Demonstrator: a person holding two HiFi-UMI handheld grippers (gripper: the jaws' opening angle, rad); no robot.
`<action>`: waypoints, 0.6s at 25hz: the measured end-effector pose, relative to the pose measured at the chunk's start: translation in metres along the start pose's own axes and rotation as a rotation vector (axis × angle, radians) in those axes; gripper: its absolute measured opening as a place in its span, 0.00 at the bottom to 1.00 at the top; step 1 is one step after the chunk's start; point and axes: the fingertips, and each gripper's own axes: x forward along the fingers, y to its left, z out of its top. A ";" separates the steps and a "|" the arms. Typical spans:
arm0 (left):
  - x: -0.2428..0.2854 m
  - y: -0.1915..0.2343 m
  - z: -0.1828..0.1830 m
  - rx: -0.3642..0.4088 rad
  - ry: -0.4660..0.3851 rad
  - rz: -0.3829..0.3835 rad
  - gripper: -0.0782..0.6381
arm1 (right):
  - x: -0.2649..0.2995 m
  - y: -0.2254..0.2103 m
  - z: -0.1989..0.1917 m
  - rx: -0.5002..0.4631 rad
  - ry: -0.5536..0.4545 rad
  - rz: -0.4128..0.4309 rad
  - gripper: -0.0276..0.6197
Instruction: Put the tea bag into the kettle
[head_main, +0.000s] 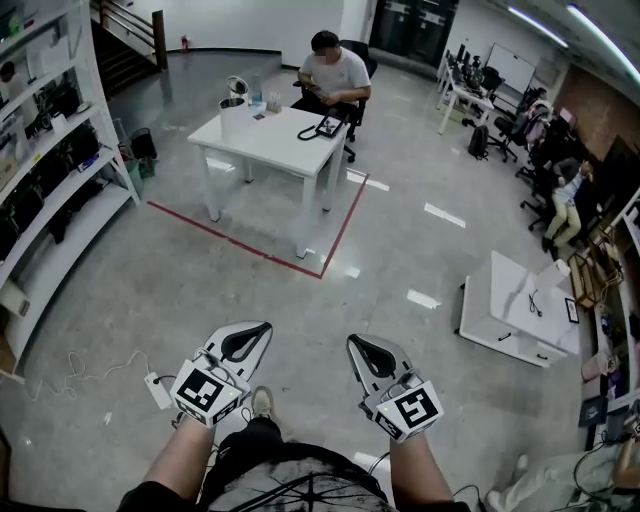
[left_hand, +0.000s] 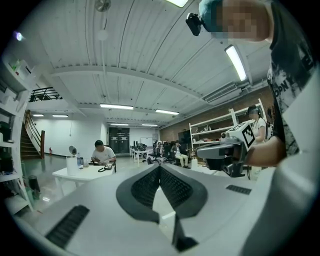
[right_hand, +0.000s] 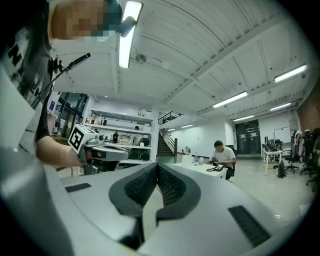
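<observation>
Far ahead, a white table (head_main: 275, 140) carries the kettle (head_main: 233, 103), a pale upright vessel at its far left corner. It shows small in the left gripper view (left_hand: 70, 164) and in the right gripper view (right_hand: 186, 159). No tea bag can be made out at this distance. My left gripper (head_main: 262, 327) and right gripper (head_main: 355, 343) are held low over the floor, well short of the table, side by side. Both are shut with nothing between the jaws, as their own views show (left_hand: 160, 167) (right_hand: 157, 166).
A person (head_main: 335, 70) sits at the table's far side beside a dark corded device (head_main: 325, 127). Red tape (head_main: 240, 245) marks the floor around the table. Shelving (head_main: 45, 180) lines the left wall; a second white table (head_main: 515, 305) stands right. A cable and adapter (head_main: 155, 390) lie near my feet.
</observation>
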 end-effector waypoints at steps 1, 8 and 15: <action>0.001 0.004 -0.002 -0.003 0.001 0.002 0.12 | 0.006 -0.001 -0.001 0.000 0.002 0.002 0.06; 0.021 0.059 -0.009 -0.009 -0.010 0.010 0.12 | 0.066 -0.021 -0.008 -0.016 0.014 0.015 0.06; 0.049 0.148 -0.009 -0.005 -0.007 -0.013 0.12 | 0.163 -0.044 0.000 -0.047 0.001 0.016 0.06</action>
